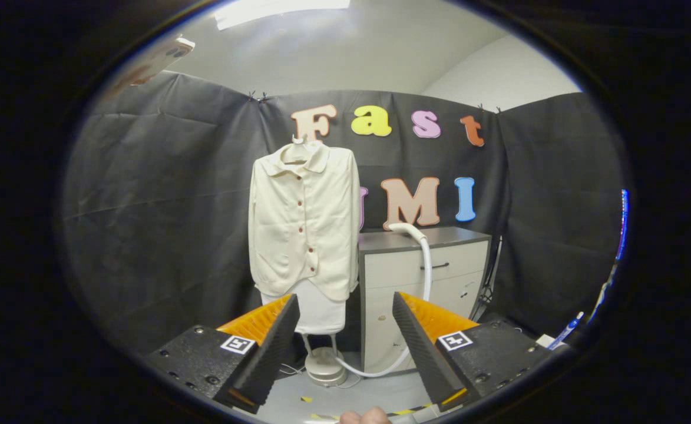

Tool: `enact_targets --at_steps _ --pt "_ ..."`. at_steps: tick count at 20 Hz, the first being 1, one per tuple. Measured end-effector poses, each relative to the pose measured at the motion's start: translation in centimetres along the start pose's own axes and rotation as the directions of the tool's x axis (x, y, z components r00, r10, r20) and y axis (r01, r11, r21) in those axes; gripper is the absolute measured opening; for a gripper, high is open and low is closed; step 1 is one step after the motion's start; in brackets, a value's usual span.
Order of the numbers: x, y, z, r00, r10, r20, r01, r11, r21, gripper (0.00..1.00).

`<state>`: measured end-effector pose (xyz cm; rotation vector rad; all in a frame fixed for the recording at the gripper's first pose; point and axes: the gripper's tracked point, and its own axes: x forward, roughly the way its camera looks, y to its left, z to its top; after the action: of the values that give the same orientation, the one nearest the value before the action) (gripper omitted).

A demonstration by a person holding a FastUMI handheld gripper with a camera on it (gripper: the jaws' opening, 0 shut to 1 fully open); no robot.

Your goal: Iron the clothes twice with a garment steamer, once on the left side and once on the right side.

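A cream button-up jacket [304, 224] hangs on a hanger over a white ironing board panel [320, 312], well beyond my fingers and slightly left of the gap between them. The steamer's round base [325, 366] sits on the floor under the jacket. Its white hose [425, 277] loops from the base up to the steamer head [405, 229], which rests on top of the cabinet. My gripper [345, 306] is open, its orange-and-black fingers [263, 347] wide apart with nothing between them.
A grey-topped white cabinet [433, 277] with drawers stands right of the jacket against the black cloth wall. A blue pen [568, 331] lies near my right finger. Fingertips of a person's hand [364, 417] show just below the gap. Yellow tape marks the floor.
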<state>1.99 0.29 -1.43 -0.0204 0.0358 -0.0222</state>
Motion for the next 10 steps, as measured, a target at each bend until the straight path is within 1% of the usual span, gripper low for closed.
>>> enact_targets --at_steps 5,10 --pt "1.3 -0.7 0.6 1.0 -0.01 0.005 0.01 1.0 -0.004 0.97" --pt "3.8 -1.1 1.0 0.999 -0.029 0.017 0.03 1.0 -0.009 0.97"
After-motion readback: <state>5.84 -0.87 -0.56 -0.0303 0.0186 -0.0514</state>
